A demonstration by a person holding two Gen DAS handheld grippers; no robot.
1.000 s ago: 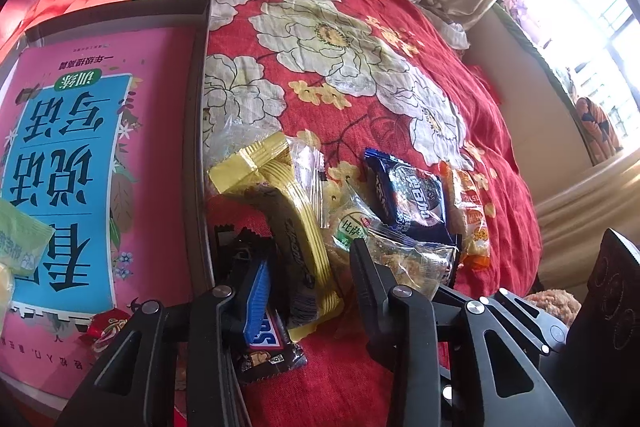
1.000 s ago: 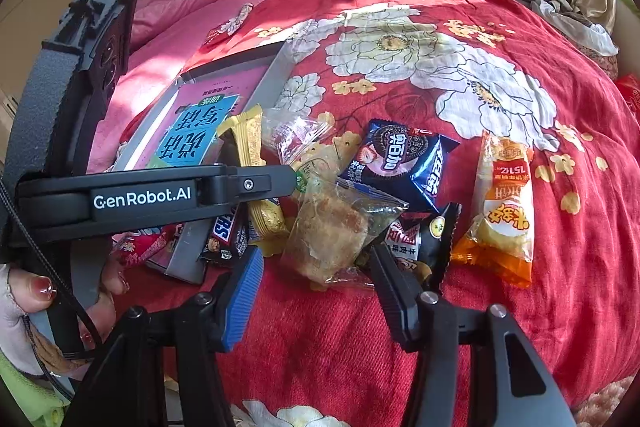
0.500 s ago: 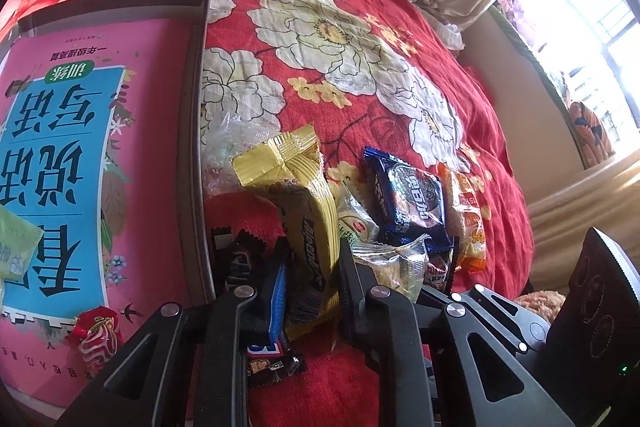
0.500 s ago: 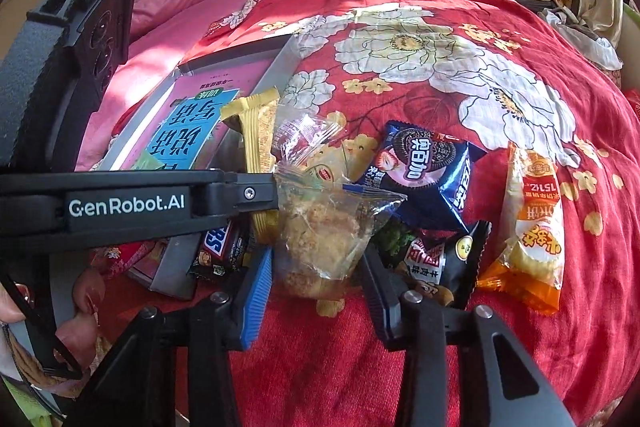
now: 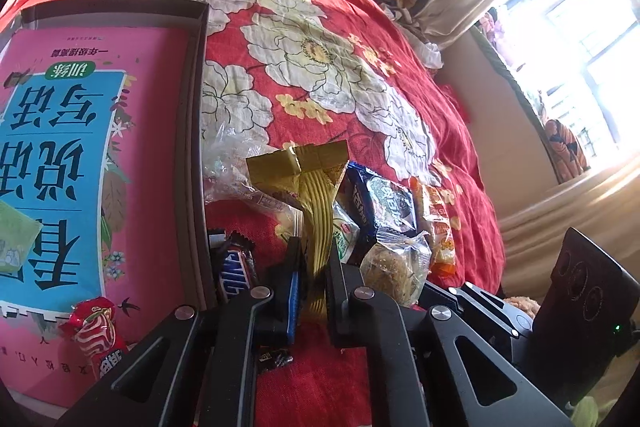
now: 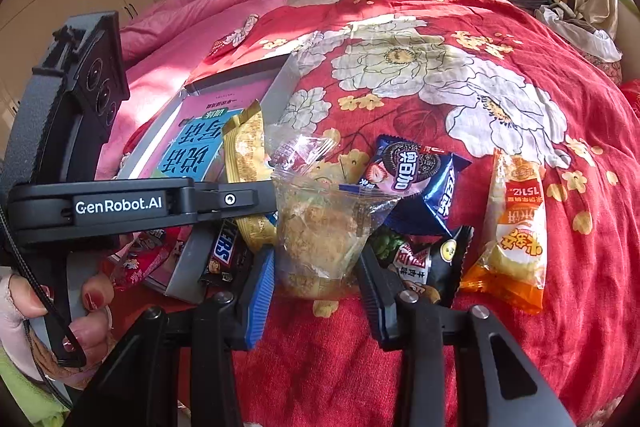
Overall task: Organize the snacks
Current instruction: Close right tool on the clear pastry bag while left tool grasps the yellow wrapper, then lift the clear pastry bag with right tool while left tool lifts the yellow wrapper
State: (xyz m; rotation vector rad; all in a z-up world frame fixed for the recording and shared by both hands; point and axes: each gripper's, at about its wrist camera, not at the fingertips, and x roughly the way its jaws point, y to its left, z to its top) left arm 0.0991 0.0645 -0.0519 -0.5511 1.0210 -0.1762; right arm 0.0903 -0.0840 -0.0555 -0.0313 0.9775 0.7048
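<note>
Here the left gripper [image 5: 311, 277] pinches the yellow wafer pack [image 5: 316, 211] upright beside the tray [image 5: 199, 155], while the right gripper [image 6: 316, 279] clamps the clear pastry bag [image 6: 320, 239] on the red bedspread [image 6: 520, 99].

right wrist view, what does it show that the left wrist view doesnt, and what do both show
Only the right wrist view: a hand on the left gripper's handle, and the black snack packet. Only the left wrist view: the window and the red candy in the tray. Both: left gripper pinching the yellow wafer pack, right gripper closed on the clear cookie bag, and the Oreo pack.
</note>
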